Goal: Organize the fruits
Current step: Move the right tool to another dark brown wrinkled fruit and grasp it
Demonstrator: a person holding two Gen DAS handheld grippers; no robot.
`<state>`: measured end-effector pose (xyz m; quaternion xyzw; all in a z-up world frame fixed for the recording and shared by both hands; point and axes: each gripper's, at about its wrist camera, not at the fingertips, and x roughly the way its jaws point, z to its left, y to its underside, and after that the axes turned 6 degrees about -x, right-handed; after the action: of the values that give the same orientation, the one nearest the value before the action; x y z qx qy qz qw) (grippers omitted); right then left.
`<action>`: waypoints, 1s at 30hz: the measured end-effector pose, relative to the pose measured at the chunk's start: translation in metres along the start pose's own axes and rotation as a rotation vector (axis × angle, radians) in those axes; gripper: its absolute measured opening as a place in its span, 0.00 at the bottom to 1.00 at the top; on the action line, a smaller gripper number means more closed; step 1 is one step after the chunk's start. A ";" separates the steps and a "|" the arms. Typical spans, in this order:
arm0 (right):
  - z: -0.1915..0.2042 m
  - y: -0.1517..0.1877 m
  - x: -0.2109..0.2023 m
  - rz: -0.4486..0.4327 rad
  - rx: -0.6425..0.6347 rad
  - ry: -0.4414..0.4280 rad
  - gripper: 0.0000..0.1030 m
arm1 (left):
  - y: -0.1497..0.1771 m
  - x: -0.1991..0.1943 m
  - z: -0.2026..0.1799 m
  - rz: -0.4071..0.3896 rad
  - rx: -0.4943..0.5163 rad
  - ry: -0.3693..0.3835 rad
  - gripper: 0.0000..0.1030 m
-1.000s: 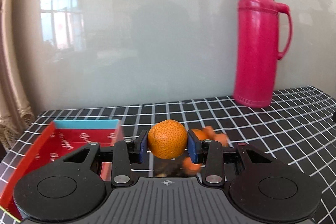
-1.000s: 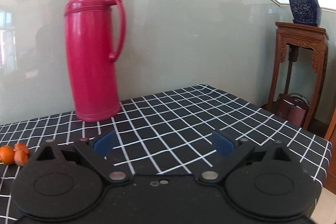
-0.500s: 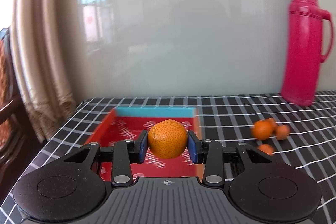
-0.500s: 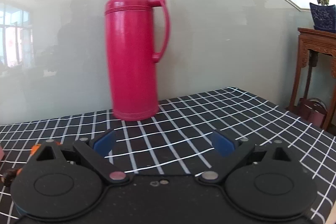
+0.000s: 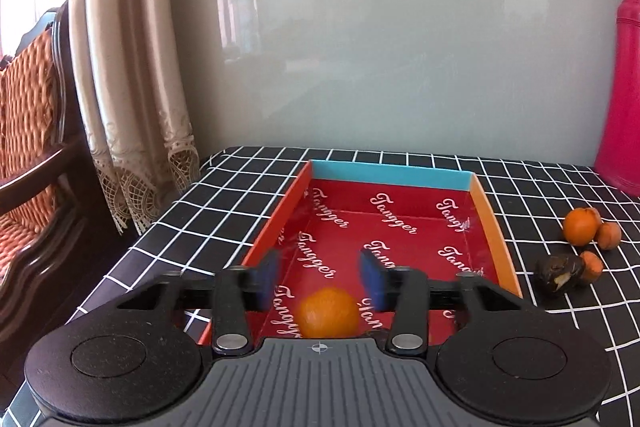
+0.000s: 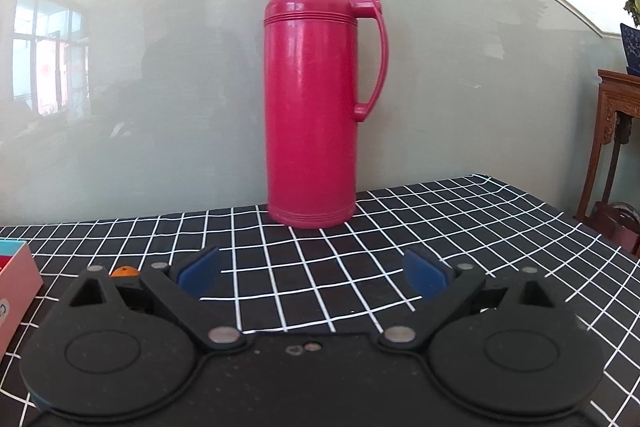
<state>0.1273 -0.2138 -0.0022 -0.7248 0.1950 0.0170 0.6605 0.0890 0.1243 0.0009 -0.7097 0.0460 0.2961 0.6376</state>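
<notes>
My left claw (image 5: pixel 320 277), jaws opening and empty; the orange (image 5: pixel 329 311) lies below them, in the red tray (image 5: pixel 494 227).

A lived-in home room: my table (image 5: pixel 224 187) wears a black grid cloth, lace-edged curtains (image 5: pixel 132 67) hang at ten o'clock beside a cushioned wooden chair (image 5: pixel 28 131), a pink thermos (image 6: pixel 312 99) stands at twelve, a carved plant stand (image 6: pixel 616 131) at three.
</notes>
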 end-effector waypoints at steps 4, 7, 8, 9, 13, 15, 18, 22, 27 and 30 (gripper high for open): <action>0.003 0.000 -0.001 -0.003 -0.009 -0.004 0.95 | -0.002 -0.008 -0.003 -0.038 0.002 0.004 0.76; 0.002 0.000 -0.001 -0.001 -0.008 -0.010 0.95 | -0.003 -0.012 -0.007 -0.059 0.015 0.001 0.92; 0.002 0.000 -0.002 -0.004 -0.009 -0.014 0.95 | -0.003 -0.014 -0.008 -0.073 0.023 -0.004 0.99; 0.002 -0.001 -0.002 -0.006 -0.010 -0.019 0.96 | -0.002 -0.016 -0.009 -0.090 0.029 -0.010 1.00; -0.001 -0.001 -0.003 -0.009 -0.012 -0.032 0.96 | -0.002 -0.019 -0.009 -0.120 0.042 -0.040 1.00; -0.002 -0.001 -0.004 -0.010 -0.011 -0.040 0.96 | -0.003 -0.022 -0.008 -0.130 0.039 -0.055 1.00; -0.002 0.000 -0.005 -0.010 -0.015 -0.057 0.97 | -0.004 -0.027 -0.004 -0.147 0.018 -0.065 1.00; -0.001 0.001 0.002 0.039 -0.017 -0.114 1.00 | -0.002 -0.030 0.002 -0.156 -0.007 -0.089 1.00; 0.005 0.003 0.009 0.071 0.003 -0.168 1.00 | 0.002 -0.034 0.009 -0.148 -0.030 -0.100 1.00; 0.008 0.004 0.007 0.059 0.011 -0.212 1.00 | 0.004 -0.031 0.010 -0.141 -0.021 -0.110 1.00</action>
<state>0.1345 -0.2076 -0.0088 -0.7092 0.1452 0.1119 0.6808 0.0586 0.1232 0.0122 -0.7006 -0.0422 0.2896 0.6508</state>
